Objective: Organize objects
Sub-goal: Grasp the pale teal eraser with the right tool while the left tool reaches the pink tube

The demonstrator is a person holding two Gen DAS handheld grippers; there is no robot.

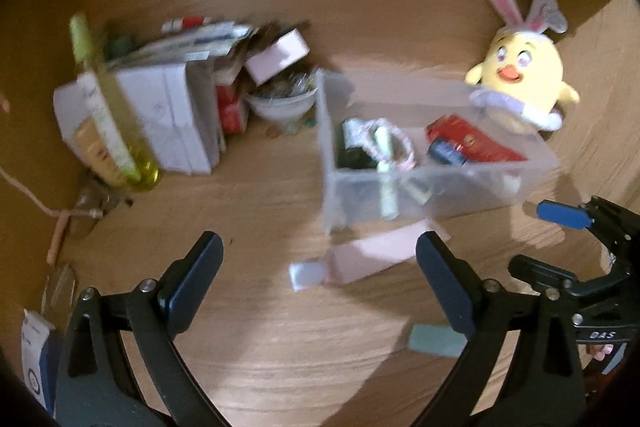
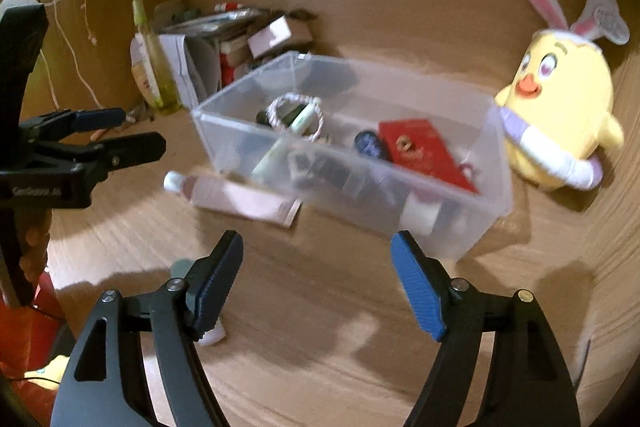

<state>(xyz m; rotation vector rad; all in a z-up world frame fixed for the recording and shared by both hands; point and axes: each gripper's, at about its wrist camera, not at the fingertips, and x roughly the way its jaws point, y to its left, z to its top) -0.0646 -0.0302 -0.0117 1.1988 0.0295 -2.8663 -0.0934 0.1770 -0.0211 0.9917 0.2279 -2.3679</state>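
tongs on both sides gape wide and hold nothing: left tongs [image 1: 320, 259], right tongs [image 2: 318, 259]. pink tube [image 2: 236, 197] lies on the counter [image 2: 340, 327], touching the clear bin [image 2: 352, 183] beside a yellow plush chick [image 2: 560, 115].

A wooden worktop [image 1: 260, 211] carried a clear plastic bin [image 1: 440, 195] at centre right, a pink tube [image 1: 372, 259] lying just before it, a yellow chick plush [image 1: 524, 79] at upper right, stacked white boxes [image 1: 168, 115] and a yellow-green bottle [image 1: 116, 123] at left.
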